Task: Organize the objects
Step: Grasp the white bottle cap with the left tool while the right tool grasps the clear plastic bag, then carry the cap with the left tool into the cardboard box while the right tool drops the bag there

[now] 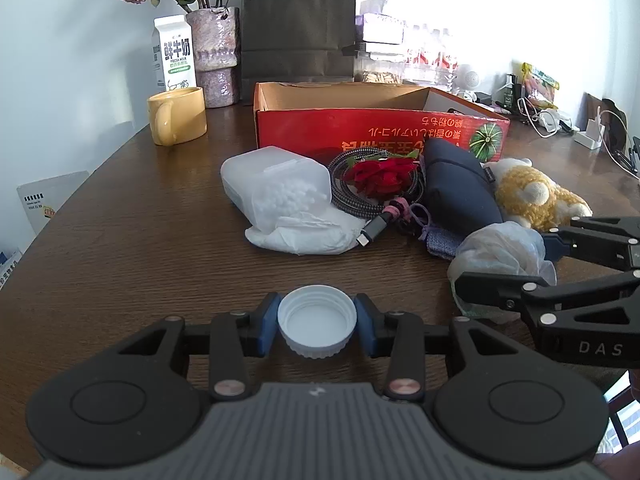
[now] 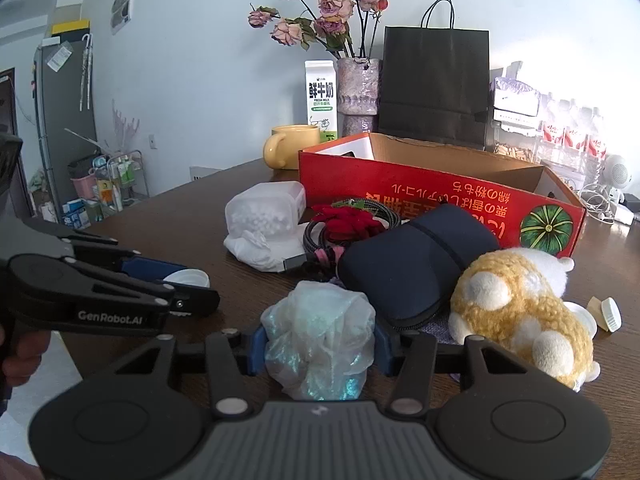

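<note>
Left gripper (image 1: 317, 326) clamped on white bottle cap (image 1: 317, 328); right gripper (image 2: 320, 344) squeezing crumpled plastic bag (image 2: 320, 340). Only right view: small caps (image 2: 606, 312) behind plush toy (image 2: 520, 320). Red box (image 2: 440, 200) contents unclear.

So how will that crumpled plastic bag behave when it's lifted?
The plastic bag looks thin and crumpled, so it's probably very light and will squash between the right gripper's pads. Its glossy film may slip, and loose folds could sag.

Pale wall (image 2: 192, 60), dark wooden table (image 1: 132, 264), grey fridge (image 2: 64, 120), bright window glare at right.
</note>
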Motion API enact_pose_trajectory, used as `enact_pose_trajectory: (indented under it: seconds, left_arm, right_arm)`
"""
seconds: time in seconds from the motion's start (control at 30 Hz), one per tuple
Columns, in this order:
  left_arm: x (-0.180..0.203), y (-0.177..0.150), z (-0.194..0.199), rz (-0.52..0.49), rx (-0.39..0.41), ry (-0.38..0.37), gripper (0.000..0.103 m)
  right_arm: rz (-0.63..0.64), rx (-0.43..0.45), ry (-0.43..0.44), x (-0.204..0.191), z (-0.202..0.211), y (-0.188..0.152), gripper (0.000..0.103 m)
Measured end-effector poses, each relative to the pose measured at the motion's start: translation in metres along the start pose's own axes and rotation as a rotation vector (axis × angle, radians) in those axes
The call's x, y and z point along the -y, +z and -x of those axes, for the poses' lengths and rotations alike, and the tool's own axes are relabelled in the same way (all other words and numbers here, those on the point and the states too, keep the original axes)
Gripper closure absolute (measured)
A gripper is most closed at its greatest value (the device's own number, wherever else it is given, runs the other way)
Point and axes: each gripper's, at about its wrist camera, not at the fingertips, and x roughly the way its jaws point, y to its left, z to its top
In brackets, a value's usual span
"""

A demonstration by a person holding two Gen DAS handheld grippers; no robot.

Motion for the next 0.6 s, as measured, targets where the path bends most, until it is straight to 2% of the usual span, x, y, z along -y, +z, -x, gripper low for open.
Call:
enact_pose_trajectory:
  seconds: [0.3, 0.6]
  left_arm:
    - [0.007, 0.013, 0.006, 0.014, 0.037, -0.002, 0.062]
    - [0.014, 0.054, 0.007, 0.015, 0.151, -0.005, 0.062]
  right_arm:
    - [0.005, 0.058, 0.019, 0.008, 0.014, 0.008, 0.056]
    - [0.028, 0.163, -0.037, 0.027, 0.024, 0.041, 0.056]
